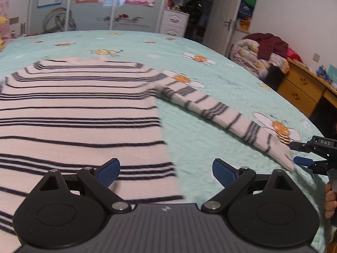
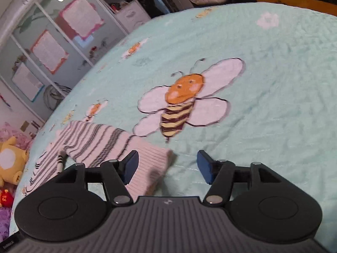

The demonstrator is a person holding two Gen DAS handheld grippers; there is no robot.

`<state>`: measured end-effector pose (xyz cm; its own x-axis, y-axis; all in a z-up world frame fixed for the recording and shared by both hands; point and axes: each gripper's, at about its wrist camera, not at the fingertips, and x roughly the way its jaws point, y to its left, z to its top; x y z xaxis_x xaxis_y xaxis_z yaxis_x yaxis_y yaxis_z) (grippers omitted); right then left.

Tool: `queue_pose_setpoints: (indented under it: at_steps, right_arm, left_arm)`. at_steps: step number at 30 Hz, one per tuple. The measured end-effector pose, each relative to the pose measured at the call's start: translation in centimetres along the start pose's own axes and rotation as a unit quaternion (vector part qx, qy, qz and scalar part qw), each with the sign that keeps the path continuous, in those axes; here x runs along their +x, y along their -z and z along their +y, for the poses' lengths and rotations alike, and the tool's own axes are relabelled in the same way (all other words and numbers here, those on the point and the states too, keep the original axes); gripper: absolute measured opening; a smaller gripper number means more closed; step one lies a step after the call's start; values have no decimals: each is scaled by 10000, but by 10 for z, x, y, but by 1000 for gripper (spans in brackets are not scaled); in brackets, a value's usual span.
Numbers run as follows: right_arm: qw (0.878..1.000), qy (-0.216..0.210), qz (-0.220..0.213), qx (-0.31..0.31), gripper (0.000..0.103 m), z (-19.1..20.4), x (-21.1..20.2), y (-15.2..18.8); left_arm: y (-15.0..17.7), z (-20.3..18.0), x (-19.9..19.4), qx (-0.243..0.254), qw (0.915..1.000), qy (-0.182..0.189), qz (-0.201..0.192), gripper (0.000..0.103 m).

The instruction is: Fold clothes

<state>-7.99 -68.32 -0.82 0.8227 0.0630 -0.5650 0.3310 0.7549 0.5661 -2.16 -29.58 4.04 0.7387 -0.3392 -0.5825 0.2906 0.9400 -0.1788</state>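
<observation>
A pale pink sweater with dark stripes lies flat on the mint bedspread. Its right sleeve stretches out diagonally toward the bed's right edge. My left gripper hovers open over the sweater's lower right hem, nothing between its blue pads. In the right wrist view the sleeve cuff lies on the bedspread between the pads of my right gripper, which stands open and does not press on it. The right gripper also shows at the cuff's tip in the left wrist view.
The bedspread carries a large bee print. A wooden desk and a heap of bedding stand right of the bed. A person stands at a white drawer unit beyond the bed. Plush toys lie at the left.
</observation>
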Motion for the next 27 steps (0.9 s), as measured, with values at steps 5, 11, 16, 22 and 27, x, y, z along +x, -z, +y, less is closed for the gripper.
queue_pose_setpoints:
  at_steps: [5,11,16,22,27]
  right_arm:
    - [9995,-138,249,-146,4,16,29,-1]
    - [9944,644,-538,-641,3,-3,16,-56]
    - [9848,1285,-380,-1106,2,-22,51,-78]
    - [9798,1363,-618,-1324,2,-21,67,-70]
    - [9918,1005,-624,-481,28,-30,43,-73]
  left_arm:
    - [9,33,6,-30,9988,-484,85,97]
    - [29,47,11,75,9992,-371,85,103]
    - [30,43,13,192,9989,-406,159,103]
    - [30,44,14,180,9990,-383,152,103]
    - [30,43,15,200,9989,-397,144,103]
